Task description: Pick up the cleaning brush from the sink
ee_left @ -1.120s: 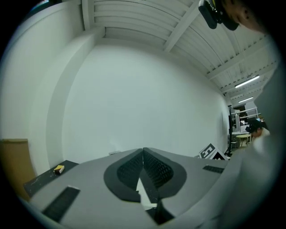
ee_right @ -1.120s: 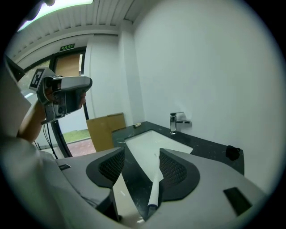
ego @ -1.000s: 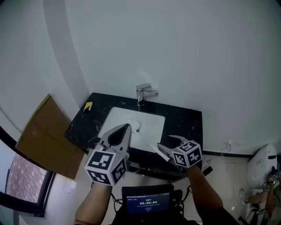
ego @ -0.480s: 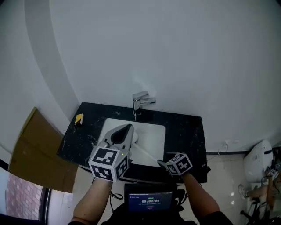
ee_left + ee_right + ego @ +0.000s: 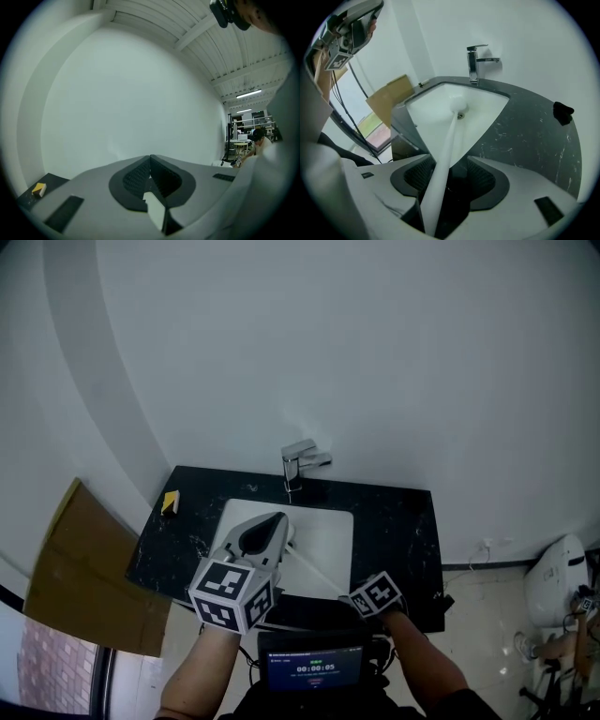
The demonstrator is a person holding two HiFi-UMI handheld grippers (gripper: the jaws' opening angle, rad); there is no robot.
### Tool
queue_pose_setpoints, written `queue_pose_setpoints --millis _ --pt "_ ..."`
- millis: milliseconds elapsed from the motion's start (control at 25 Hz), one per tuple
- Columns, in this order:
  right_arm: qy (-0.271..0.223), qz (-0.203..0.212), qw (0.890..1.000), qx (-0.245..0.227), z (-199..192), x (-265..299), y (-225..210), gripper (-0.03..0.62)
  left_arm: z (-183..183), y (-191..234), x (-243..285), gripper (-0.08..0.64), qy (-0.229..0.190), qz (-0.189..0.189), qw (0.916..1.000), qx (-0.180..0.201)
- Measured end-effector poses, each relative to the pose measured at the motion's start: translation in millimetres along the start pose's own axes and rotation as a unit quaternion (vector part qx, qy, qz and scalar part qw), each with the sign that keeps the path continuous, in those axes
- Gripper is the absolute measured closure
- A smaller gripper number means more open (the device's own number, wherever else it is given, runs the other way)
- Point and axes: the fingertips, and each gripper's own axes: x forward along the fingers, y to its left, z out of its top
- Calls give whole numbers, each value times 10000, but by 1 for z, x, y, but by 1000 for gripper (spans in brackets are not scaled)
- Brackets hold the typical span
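Note:
The cleaning brush (image 5: 446, 140) is white with a long straight handle; its head rests in the white sink (image 5: 436, 108) by the drain. In the right gripper view the handle runs down between the jaws of my right gripper (image 5: 449, 161), lying against the left pad while the right pad stands apart, so the jaws are open around it. In the head view the handle (image 5: 314, 568) slants from the sink (image 5: 323, 521) to the right gripper (image 5: 359, 592) at the counter's front edge. My left gripper (image 5: 272, 521) hovers over the sink's left side, shut on nothing (image 5: 150, 158).
A chrome faucet (image 5: 298, 463) stands behind the sink on the black counter (image 5: 394, 521). A yellow sponge (image 5: 170, 502) lies at the counter's left end, a small black object (image 5: 563, 111) at its right. Cardboard (image 5: 75, 568) leans on the left. A screen (image 5: 314, 669) sits below.
The right gripper has drawn back along the brush handle toward the counter's front edge and lower in view. The left gripper has stayed over the sink's left side.

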Motion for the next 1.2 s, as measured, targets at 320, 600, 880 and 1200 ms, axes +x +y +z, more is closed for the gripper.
queue_pose_setpoints --millis 320,600,880,1200 --pt "443 -1 9990 25 -7 -1 9 353 1 12 -12 551 -55 82 9999 -66" --pt "798 -716 9938 -304 -17 -8 17 502 2 6 -12 551 -56 -61 10000 -20" --pt "341 -454 9984 -56 -11 0 9 505 4 2 -11 551 -67 -101 9999 20" --pt "-377 -211 9991 7 15 -25 16 506 6 11 -15 551 -74 25 10000 -49"
